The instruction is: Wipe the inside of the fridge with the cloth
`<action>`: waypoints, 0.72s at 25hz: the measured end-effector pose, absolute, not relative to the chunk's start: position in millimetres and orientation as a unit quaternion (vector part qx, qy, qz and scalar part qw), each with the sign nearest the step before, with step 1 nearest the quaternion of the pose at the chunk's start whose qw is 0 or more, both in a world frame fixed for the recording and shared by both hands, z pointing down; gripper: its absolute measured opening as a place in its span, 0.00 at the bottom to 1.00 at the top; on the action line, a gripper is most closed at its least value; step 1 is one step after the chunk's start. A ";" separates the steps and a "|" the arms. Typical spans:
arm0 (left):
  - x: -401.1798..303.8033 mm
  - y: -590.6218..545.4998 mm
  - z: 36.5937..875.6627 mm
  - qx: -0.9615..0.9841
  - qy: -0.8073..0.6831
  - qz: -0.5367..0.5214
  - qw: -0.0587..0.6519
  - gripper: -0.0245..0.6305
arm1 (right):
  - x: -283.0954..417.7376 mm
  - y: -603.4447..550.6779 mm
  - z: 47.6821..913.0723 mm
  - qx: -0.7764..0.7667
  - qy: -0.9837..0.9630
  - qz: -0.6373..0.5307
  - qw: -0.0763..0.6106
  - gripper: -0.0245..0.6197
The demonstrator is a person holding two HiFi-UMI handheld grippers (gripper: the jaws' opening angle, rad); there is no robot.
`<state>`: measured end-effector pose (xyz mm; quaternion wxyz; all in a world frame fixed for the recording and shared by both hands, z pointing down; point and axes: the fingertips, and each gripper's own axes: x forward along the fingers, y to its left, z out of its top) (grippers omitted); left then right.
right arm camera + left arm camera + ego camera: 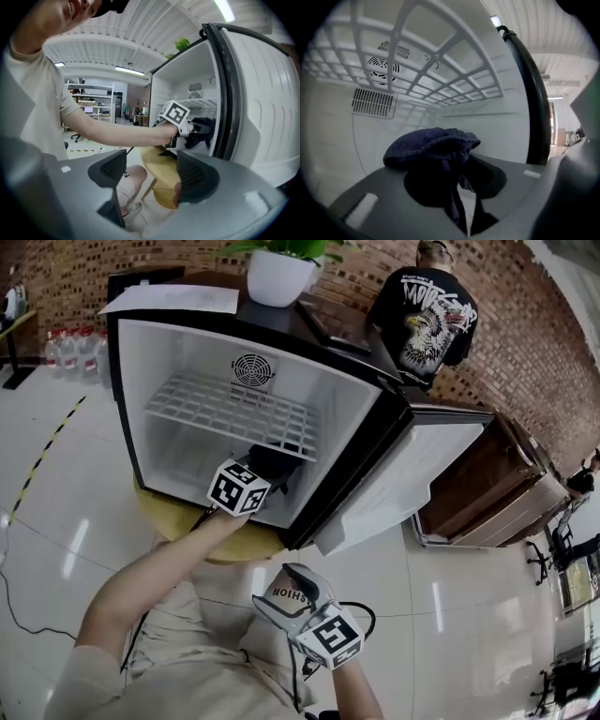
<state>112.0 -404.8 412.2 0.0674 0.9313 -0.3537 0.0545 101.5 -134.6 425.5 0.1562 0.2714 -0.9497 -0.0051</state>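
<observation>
The left gripper (457, 180), pinching the dark cloth (431, 146) inside the mini fridge (309, 399), seems mid-wipe; next, press it down and sweep.

Left claw (257, 481) is inside the open fridge (319, 442), just under the wire shelf (225, 409). A dark cloth (281, 463) is bunched at its tip, low in the white compartment. The round fan grille (252, 369) is on the back wall, above and beyond the claw. The fridge door (403, 479) stands open to the claw's right. Right claw (296, 592) is outside, well short of the fridge and nearer the body than the left claw. The yellow round table (178, 521) is under the fridge, below the left claw. A white plant pot (279, 277) and a paper sheet (173, 299) sit on the fridge top. A person in a black T-shirt (427, 324) stands behind the fridge.
</observation>
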 end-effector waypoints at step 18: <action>122.5 -468.0 369.4 0.928 -0.364 -0.031 0.078 0.24 | 103.2 -139.2 441.1 0.276 -0.944 -0.006 0.177 0.56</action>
